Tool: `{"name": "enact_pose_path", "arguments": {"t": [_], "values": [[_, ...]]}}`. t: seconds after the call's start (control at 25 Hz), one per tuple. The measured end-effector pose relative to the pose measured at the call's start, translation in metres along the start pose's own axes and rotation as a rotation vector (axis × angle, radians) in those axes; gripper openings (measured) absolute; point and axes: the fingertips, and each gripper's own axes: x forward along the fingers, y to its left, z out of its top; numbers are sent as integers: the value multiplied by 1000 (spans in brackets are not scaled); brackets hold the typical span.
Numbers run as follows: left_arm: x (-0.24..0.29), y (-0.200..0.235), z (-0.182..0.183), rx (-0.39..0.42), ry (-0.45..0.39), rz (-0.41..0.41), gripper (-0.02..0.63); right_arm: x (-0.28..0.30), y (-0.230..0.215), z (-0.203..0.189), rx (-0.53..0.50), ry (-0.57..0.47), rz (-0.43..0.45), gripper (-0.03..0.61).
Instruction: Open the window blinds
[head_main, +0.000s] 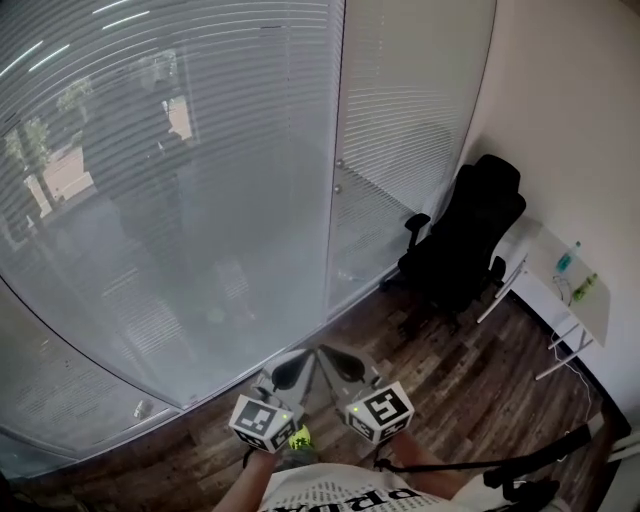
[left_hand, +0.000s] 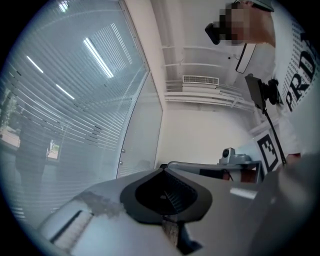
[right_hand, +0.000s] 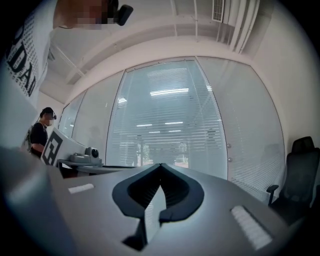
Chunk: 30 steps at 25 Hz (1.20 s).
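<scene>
Pale grey slats, thin and horizontal, make up the window blinds (head_main: 200, 150), which cover the glass wall from the floor's edge upward across every pane in view. The slats lie close together and turned flat, so the panes read as a milky, finely lined sheet. In the wide left pane, dim shapes of trees and a building show through, and bright streaks of ceiling light reflect near its top. A slim white post (head_main: 335, 160) divides that pane from the narrower one toward the room's right-hand corner, where the slats look denser and whiter. The same striped surface fills the left gripper view (left_hand: 75, 100) and stands straight ahead in the right gripper view (right_hand: 170, 125).

The left gripper (head_main: 288, 368) and right gripper (head_main: 342, 364) sit side by side low in the head view, above the dark wooden floor (head_main: 470, 390), both pointing at the glass and apart from it. The left gripper's (left_hand: 163, 169) jaws are closed tip to tip with nothing between them, and the right gripper's (right_hand: 161, 164) jaws are closed and empty too.

A black office chair (head_main: 465, 240) stands by the right-hand corner, beside a white bench (head_main: 560, 290) with a bottle (head_main: 567, 258) on it.
</scene>
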Motion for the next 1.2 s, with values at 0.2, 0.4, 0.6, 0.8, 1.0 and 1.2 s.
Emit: {"name": "enact_pose_path", "arguments": {"t": [0.2, 0.4, 0.6, 0.8, 1.0, 1.2], "values": [[31, 36, 23, 15, -14, -22, -9, 40, -26, 21, -40, -16, -16, 8], [48, 64, 23, 8, -16, -41, -9, 69, -44, 18, -58, -5, -38, 8], [70, 96, 35, -7, -15, -56, -9, 103, -64, 26, -59, 2, -59, 8], [81, 122, 25, -19, -25, -83, -9, 129, -75, 14, -96, 17, -75, 8], [101, 140, 28, -36, -24, -95, -9, 147, -95, 16, -99, 36, -91, 8], [116, 153, 19, -33, -23, -90, -9, 161, -114, 7, -99, 35, -89, 8]]}}
